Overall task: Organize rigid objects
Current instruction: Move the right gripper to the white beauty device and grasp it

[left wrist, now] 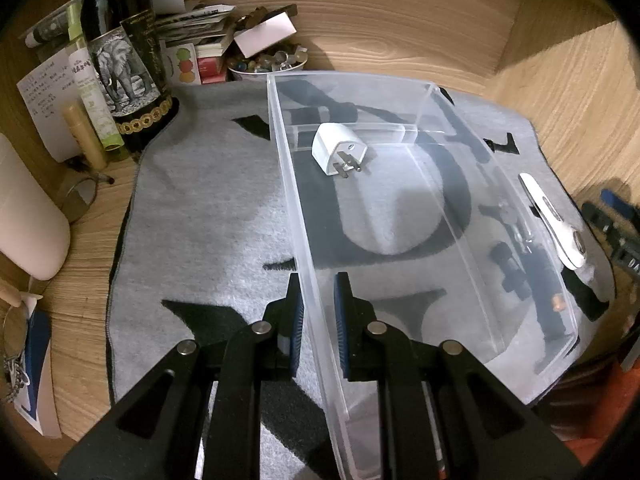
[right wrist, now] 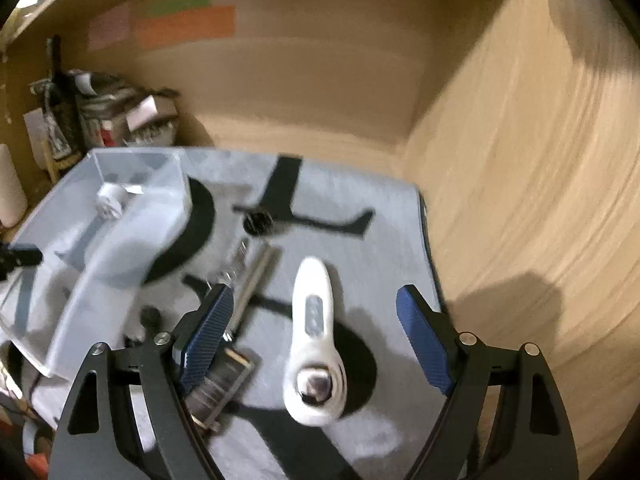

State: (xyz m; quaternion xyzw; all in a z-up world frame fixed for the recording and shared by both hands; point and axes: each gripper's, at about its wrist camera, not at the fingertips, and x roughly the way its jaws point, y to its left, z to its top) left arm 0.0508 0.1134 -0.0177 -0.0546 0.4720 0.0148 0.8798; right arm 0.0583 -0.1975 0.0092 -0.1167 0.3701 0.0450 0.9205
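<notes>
A clear plastic bin (left wrist: 404, 80) lies on a grey and black mat (left wrist: 208, 200), with a white plug adapter (left wrist: 338, 150) inside it. My left gripper (left wrist: 318, 312) is shut on the bin's left wall near the front. The bin (right wrist: 132, 248) and the adapter (right wrist: 110, 200) also show in the blurred right wrist view. My right gripper (right wrist: 316, 340) is open and empty, just above a white handled tool (right wrist: 314, 332) that lies on the mat between its fingers; the tool also shows past the bin in the left wrist view (left wrist: 554, 220).
Beside the bin lie a metal rod (right wrist: 252, 284), a small dark round part (right wrist: 258, 222) and a black flat piece (right wrist: 220, 384). A dark bottle (left wrist: 120, 52), papers and a bowl of small items (left wrist: 268, 62) crowd the back left. Wooden walls close in behind and on the right.
</notes>
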